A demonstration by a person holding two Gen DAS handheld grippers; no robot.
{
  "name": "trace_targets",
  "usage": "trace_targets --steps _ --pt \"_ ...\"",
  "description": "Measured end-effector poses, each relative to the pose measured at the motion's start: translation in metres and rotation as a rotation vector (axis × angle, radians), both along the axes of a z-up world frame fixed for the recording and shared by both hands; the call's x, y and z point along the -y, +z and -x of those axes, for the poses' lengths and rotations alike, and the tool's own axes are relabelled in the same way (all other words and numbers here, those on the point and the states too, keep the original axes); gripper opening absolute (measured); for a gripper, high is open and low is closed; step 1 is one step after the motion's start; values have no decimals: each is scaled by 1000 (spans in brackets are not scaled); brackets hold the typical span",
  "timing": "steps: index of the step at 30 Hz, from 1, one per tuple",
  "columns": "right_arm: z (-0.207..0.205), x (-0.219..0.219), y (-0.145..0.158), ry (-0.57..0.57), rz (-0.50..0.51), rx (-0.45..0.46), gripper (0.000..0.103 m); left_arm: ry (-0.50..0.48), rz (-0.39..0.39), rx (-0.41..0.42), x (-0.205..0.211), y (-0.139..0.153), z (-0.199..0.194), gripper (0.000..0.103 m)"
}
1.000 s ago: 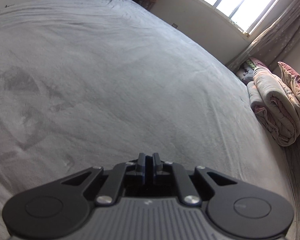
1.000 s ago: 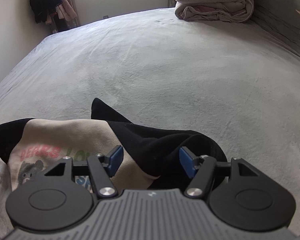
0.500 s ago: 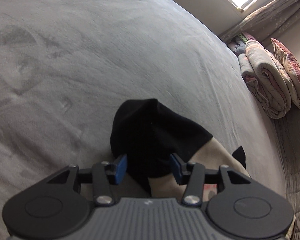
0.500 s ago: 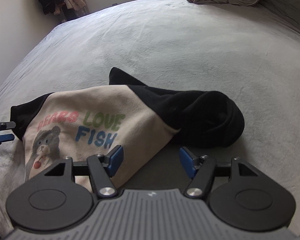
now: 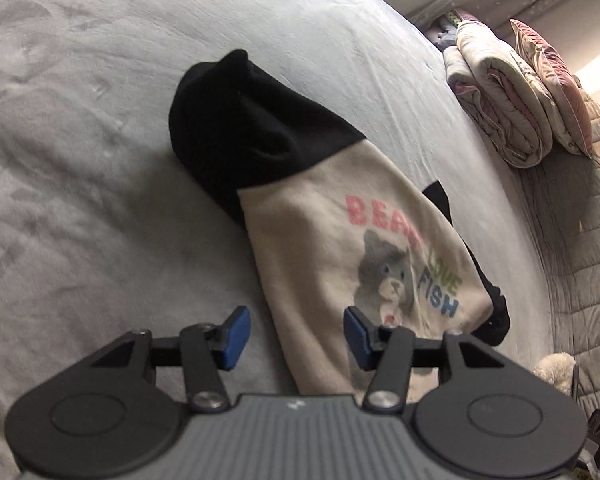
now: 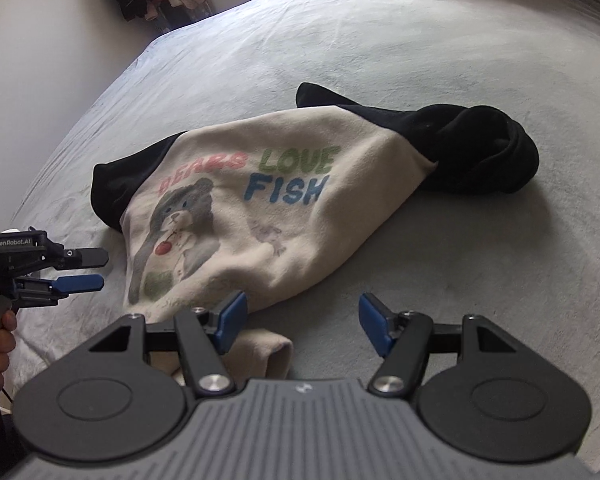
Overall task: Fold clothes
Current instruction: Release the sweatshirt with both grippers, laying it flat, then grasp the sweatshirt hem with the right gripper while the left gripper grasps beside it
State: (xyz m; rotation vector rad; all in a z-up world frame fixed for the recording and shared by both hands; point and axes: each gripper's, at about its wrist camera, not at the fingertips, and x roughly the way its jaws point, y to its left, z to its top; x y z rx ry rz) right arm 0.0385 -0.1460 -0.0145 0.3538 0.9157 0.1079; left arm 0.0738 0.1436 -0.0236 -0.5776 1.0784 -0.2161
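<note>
Soft fleecy sweatshirt (image 6: 284, 216), matt plush bedcover (image 6: 420, 52)

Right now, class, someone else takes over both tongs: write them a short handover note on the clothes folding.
Left tongs: open, empty, over the shirt's near edge.
Right tongs: open, empty, at the shirt's hem.
Shirt: cream with black sleeves and a bear print, lying rumpled, print up, on the grey bed; one sleeve is bunched.
Done: no fold visible.
Left: spread it flat, fold sleeves in, fold the body.
</note>
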Motion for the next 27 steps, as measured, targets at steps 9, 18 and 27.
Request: trace_targets --steps 9,18,27 --pt "-2 -18 -32 18 35 -34 62 -126 10 22 50 5 40 53" --pt "16 -32 -30 125 26 -50 14 -189 -43 28 81 -2 49 53" --pt "52 -40 -19 185 -109 -93 1 -216 -133 44 99 -8 51 52"
